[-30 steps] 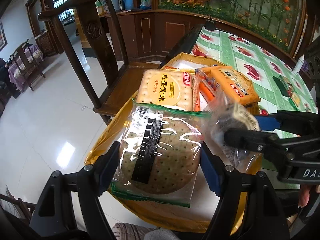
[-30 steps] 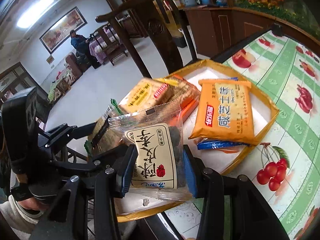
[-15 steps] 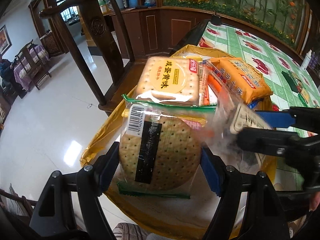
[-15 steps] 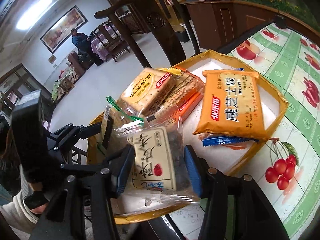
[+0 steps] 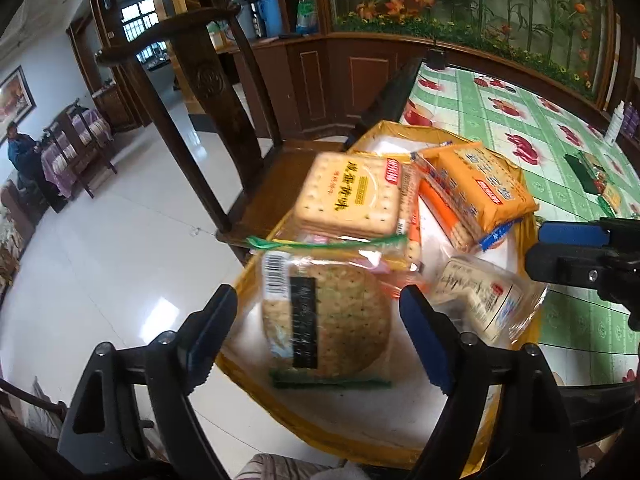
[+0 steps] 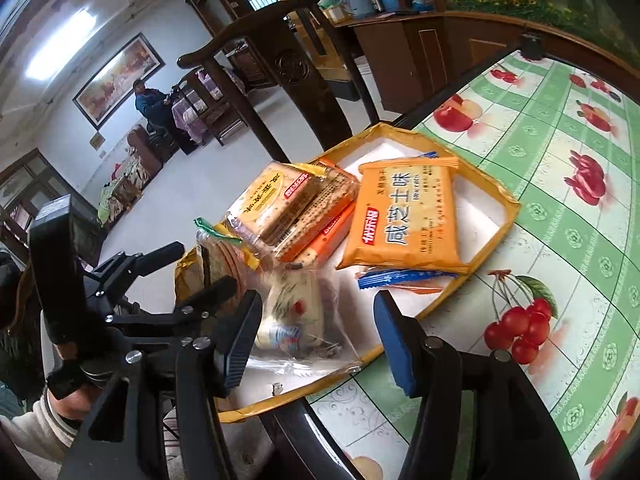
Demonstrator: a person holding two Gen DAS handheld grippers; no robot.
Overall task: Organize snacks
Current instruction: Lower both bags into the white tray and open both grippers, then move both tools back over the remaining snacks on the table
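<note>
We are letting go of two snacks over the yellow tray at the corner of the worktop. The left gripper has its jaws released, having just been opening, and the round cracker packet is lying between them on the tray floor, apart from both pads. The right gripper is likewise standing released, its jaws having just been opening, with the small clear-wrapped snack resting between them near the tray's front rim. Further back the orange cracker pack is lying flat, and the square cracker pack is leaning on a stack beside it. We are judging that the chief risk is snagging: the loose clear film of the small snack is lying close to the right jaws, so pulling away could drag it over the low rim and off the worktop edge. The two grippers are also working near each other and could collide.
</note>
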